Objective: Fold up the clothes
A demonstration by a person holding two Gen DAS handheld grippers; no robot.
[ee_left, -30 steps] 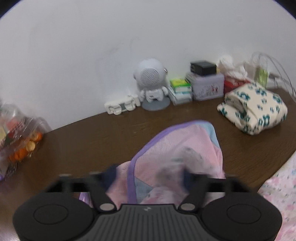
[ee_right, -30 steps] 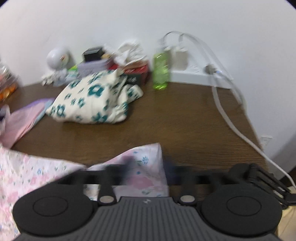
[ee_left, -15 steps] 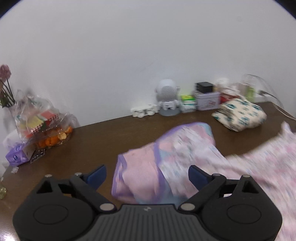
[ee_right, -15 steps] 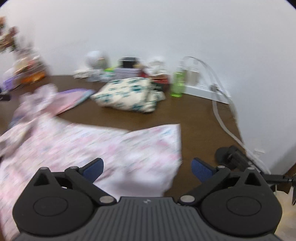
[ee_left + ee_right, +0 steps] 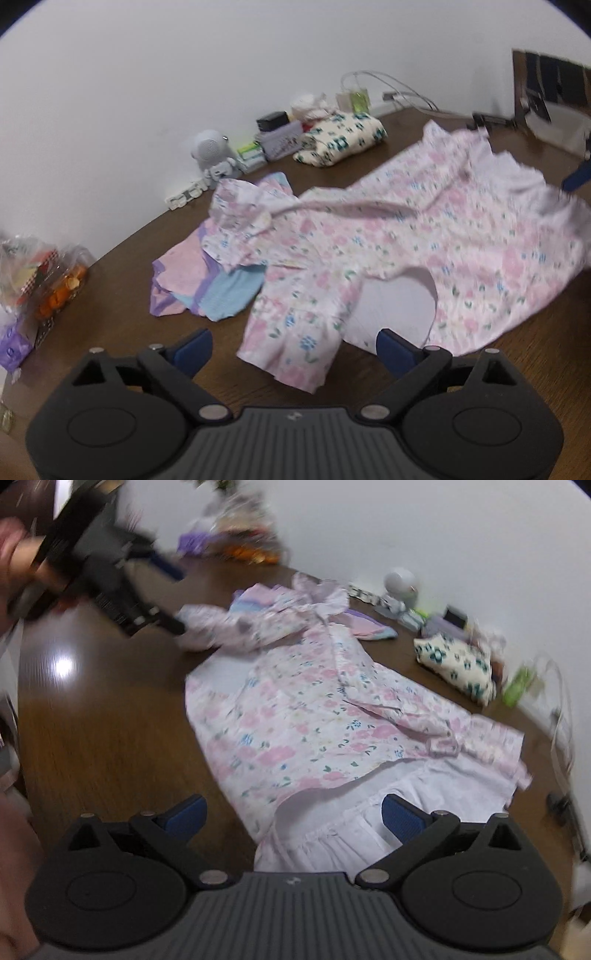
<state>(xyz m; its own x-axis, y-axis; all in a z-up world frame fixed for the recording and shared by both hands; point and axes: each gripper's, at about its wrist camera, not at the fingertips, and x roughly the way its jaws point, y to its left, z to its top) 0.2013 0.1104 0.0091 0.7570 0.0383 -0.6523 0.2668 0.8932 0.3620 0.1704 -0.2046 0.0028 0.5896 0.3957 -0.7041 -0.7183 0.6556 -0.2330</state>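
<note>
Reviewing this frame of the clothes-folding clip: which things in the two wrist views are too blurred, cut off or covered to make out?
- Left wrist view: the pastel cloth is partly covered by the floral garment; its shape is unclear.
- Left wrist view: the right gripper is cut off by the edge.
- Right wrist view: the left gripper and the hand are motion-blurred.
- Right wrist view: the green bottle is smeared; no label is readable.

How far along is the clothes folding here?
One cream garment with teal flowers already sits folded by the wall. The pink flowered dress lies spread on the table, unfolded; both the left gripper and right gripper have open jaws holding nothing. That dress and the pink and blue garment under its edge remain to fold.
</note>
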